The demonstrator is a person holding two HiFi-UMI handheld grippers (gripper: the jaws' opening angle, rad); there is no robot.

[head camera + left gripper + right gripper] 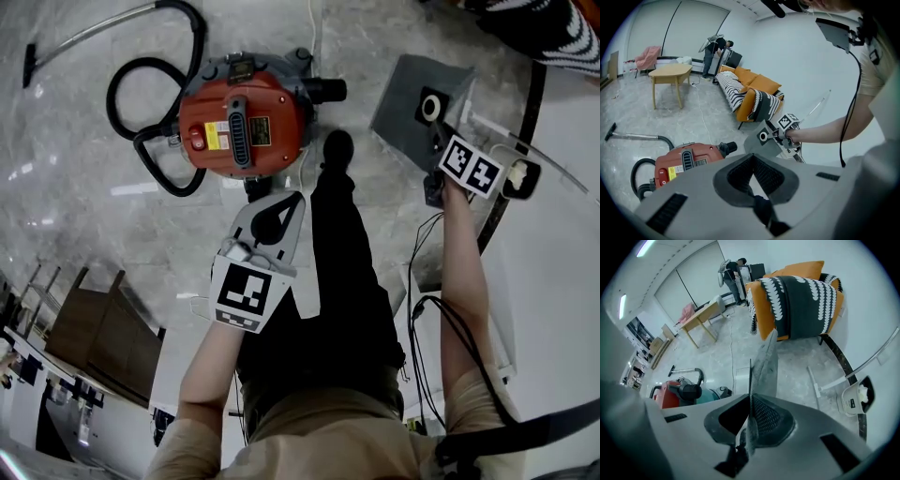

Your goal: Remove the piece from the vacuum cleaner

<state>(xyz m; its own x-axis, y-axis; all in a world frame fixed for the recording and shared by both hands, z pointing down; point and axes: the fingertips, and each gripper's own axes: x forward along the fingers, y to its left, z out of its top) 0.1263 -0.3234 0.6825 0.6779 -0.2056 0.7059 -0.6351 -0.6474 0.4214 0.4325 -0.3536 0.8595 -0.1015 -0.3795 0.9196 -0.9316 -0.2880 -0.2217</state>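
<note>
The red canister vacuum cleaner [239, 127] stands on the marble floor, and it also shows in the left gripper view [686, 161] and the right gripper view [675, 392]. A flat grey dust bag [412, 103] with a round white-ringed hole hangs in the air to its right. My right gripper [436, 141] is shut on the bag's lower edge; seen edge-on, the bag [764, 366] runs up from between the jaws [750, 420]. My left gripper [286, 199] hovers just below the vacuum, shut with nothing in it [752, 161].
The black hose [141, 70] and metal wand [84, 33] curl away left of the vacuum. The person's dark leg and shoe [337, 150] stand beside it. An orange sofa [797, 301], a wooden table [670, 72] and a white stand [520, 178] lie around.
</note>
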